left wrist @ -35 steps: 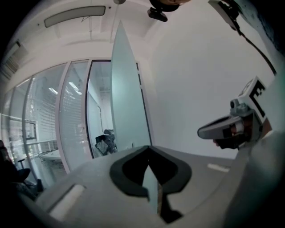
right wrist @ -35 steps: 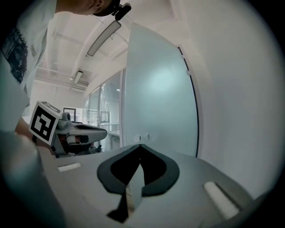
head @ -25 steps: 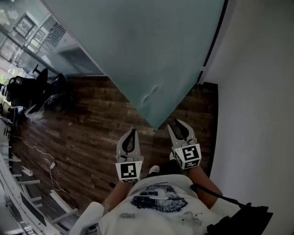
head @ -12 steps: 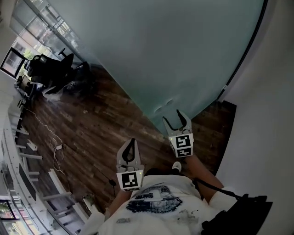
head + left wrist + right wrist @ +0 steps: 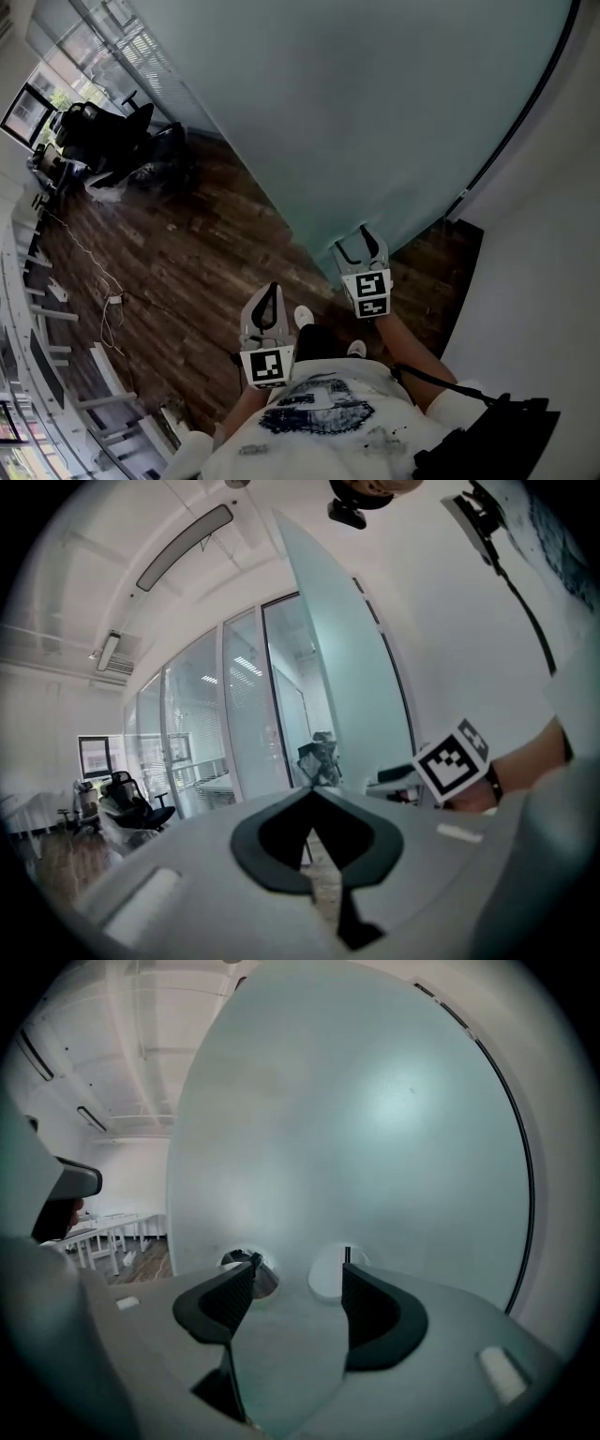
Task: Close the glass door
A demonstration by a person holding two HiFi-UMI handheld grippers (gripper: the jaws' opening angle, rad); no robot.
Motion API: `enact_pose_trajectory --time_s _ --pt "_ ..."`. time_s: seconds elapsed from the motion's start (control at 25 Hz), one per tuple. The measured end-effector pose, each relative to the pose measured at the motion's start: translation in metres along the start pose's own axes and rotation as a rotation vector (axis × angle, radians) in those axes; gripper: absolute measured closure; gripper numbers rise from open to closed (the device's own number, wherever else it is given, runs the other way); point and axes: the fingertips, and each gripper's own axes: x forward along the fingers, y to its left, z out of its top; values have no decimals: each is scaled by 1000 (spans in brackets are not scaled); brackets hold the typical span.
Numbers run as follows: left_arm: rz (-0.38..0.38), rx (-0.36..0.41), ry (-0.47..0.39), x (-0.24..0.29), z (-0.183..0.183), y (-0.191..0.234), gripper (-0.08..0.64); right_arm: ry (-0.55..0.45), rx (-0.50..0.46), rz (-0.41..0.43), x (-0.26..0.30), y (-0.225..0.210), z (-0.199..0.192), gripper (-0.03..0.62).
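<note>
The frosted glass door (image 5: 375,112) fills the top of the head view, its lower corner down near the dark floor by the black frame (image 5: 511,131). My right gripper (image 5: 361,246) points at the pane close to that lower edge. In the right gripper view the glass door (image 5: 375,1129) fills the picture and two round fittings (image 5: 246,1269) show in it just past the fingertips. The right gripper (image 5: 298,1283) is open; its jaws have just been opening, with nothing gripped between them. My left gripper (image 5: 270,292) hangs back over the floor, shut and empty (image 5: 312,791).
The white wall (image 5: 544,234) stands close on the right. Black office chairs (image 5: 103,141) and a white cable (image 5: 108,300) lie on the wooden floor (image 5: 206,253) to the left. More glass partitions (image 5: 234,714) run along behind.
The right gripper has moved forward to the pane and its jaws stand wider. The door now reaches closer to the black frame. The left gripper shifted slightly.
</note>
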Motion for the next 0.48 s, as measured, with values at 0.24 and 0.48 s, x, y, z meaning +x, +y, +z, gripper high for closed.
enact_pose_trajectory --time_s 0.24,0.48 --pt "-27 -11 -70 46 15 39 557 21 -20 -31 19 1 -2 477" --pt "-22 -24 -106 85 17 92 557 -10 -23 -63 22 -7 -10 474"
